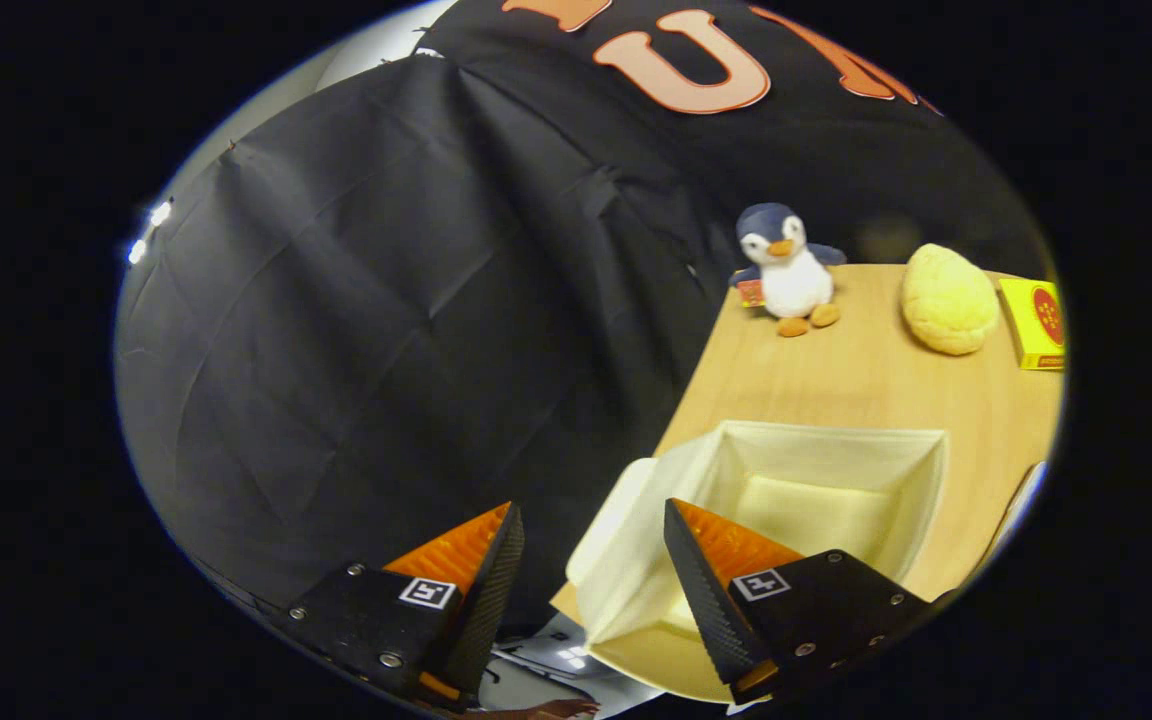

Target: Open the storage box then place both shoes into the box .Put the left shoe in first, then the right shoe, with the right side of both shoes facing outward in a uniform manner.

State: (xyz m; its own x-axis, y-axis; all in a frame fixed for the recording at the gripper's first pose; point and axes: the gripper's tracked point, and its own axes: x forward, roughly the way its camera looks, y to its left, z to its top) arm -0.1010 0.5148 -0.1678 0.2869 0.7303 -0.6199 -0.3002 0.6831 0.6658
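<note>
The gripper (591,555) is held with its fingers spread wide apart and nothing between them. The storage box (836,450) — a cream fabric container — is seen on the wooden table (866,370), open at the top and apparently empty, with its near wall just ahead of the right finger (706,580) and a flap (616,530) folded outward at its left corner.

No shoes are seen, so their position cannot be stated.

Risks are judged as follows. The box sits close to the table's left edge; a push from the right finger could slide it off or collapse its soft wall. The folded flap could be caught and dragged.

The box's long axis appears to run across the view, roughly parallel to the table's near side, though lens distortion makes this uncertain. Beyond it stand a plush penguin (784,270), a yellow bun-shaped object (948,298) and a yellow carton (1034,322).
</note>
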